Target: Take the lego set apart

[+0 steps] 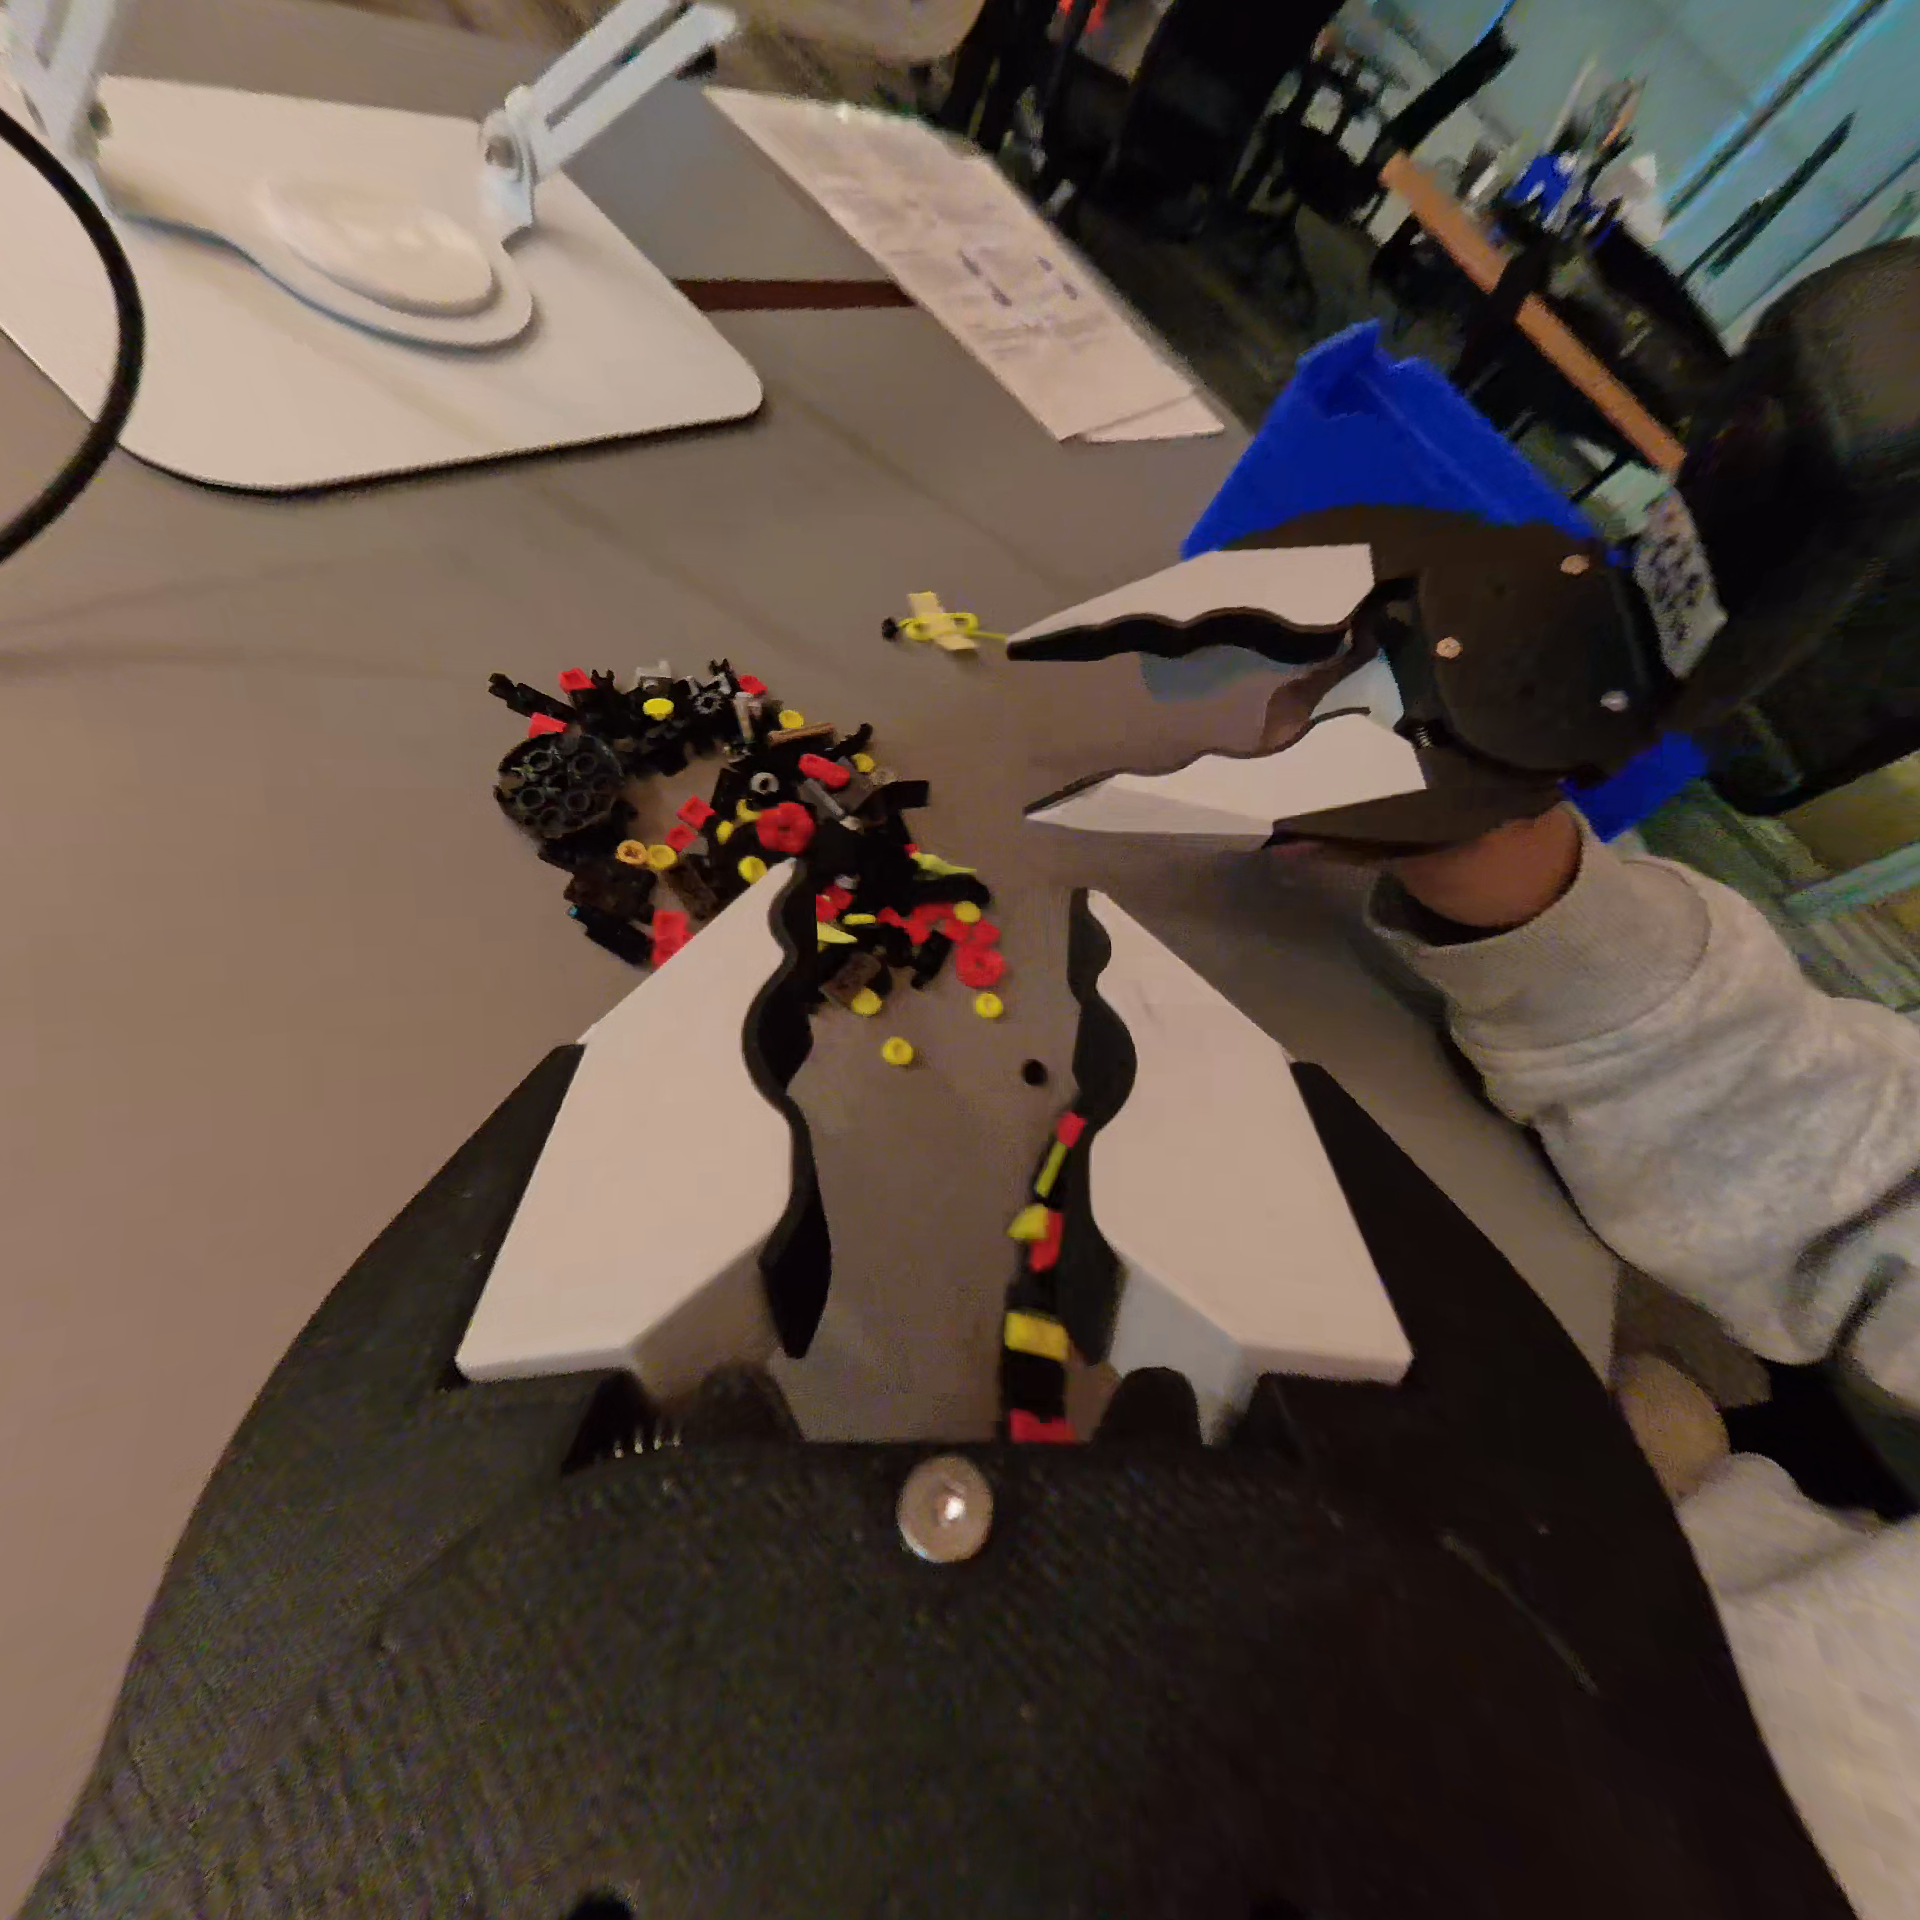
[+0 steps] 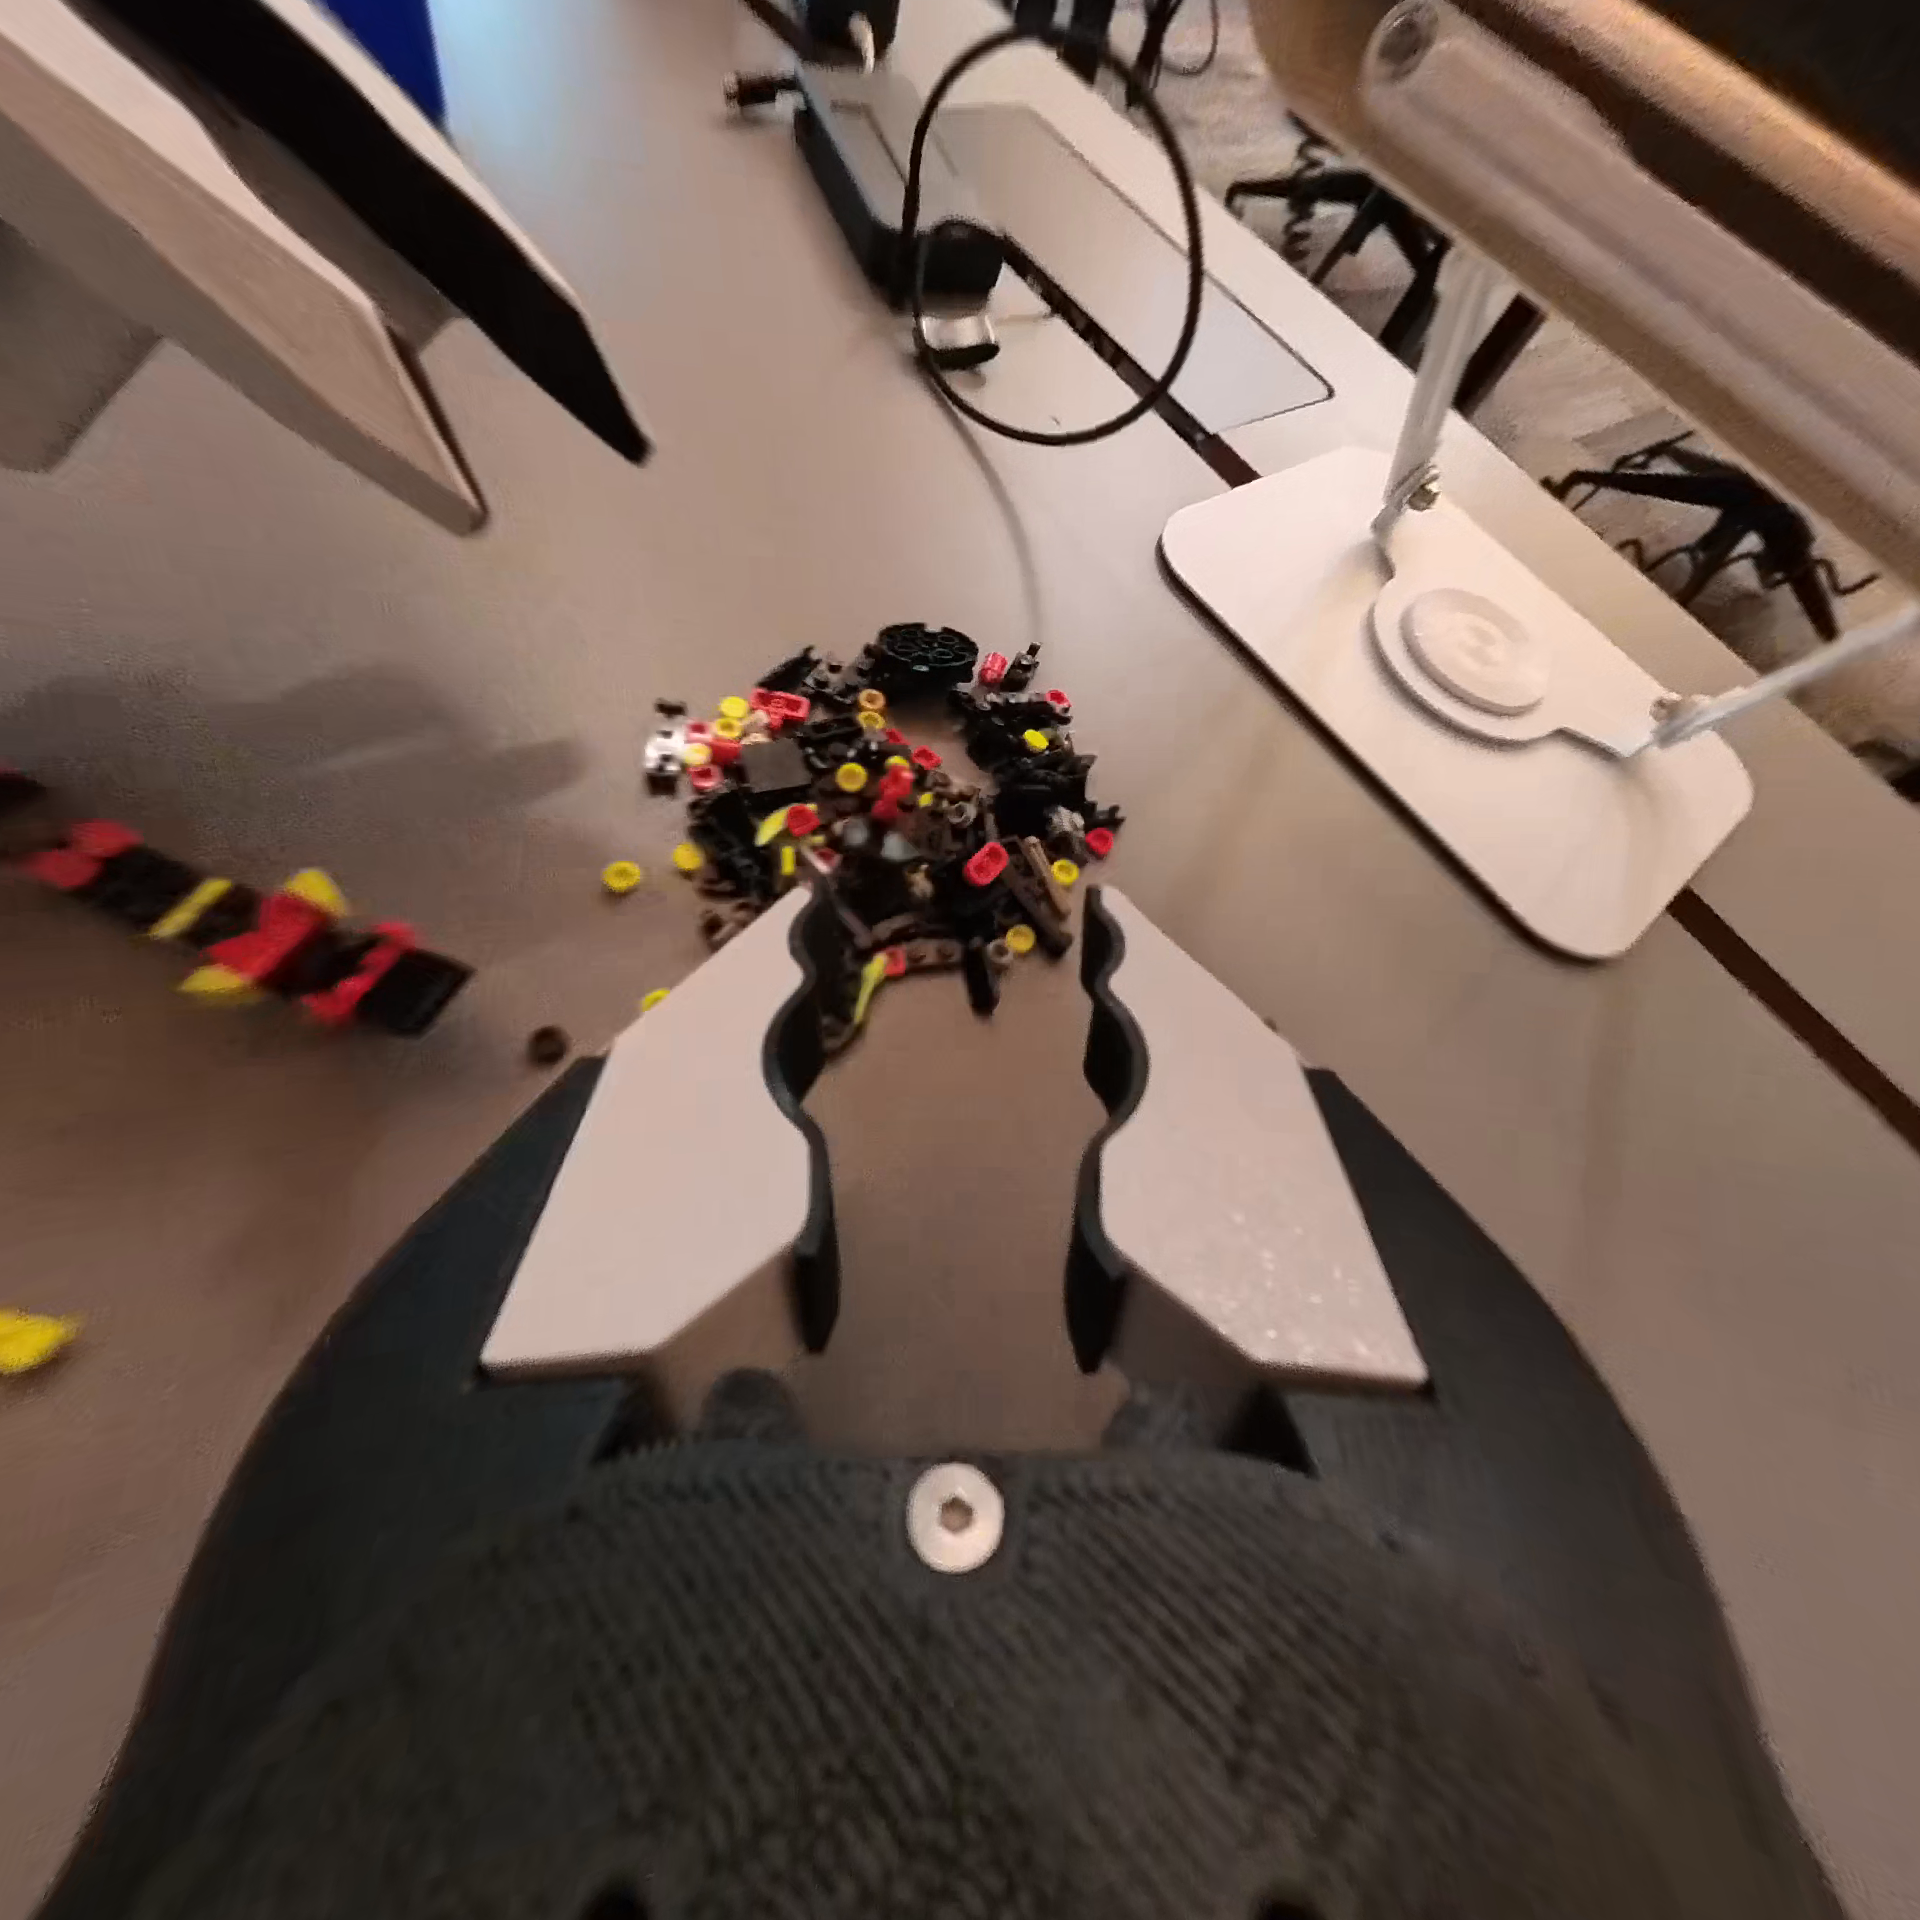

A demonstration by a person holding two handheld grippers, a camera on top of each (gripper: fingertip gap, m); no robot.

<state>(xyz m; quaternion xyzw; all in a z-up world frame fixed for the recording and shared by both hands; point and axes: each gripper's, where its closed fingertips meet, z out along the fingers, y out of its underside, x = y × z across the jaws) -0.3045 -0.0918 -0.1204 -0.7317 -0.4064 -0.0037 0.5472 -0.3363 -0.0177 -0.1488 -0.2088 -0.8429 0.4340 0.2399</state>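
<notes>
Your left gripper (image 1: 935,904) and right gripper (image 2: 940,904) both gape wide, gripping nothing. The loose brick pile (image 2: 883,800) lies ahead on the table (image 1: 312,779). The assembled lego strip (image 2: 249,935) rests nearby.

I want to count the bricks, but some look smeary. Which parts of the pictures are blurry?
Right wrist view: the pile of loose bricks is fairly sharp, but the black, red and yellow lego strip at the left edge is smeared, as is the other gripper overhead. Left wrist view: the pile is clear; the paper sheet and background room are blurred.
</notes>
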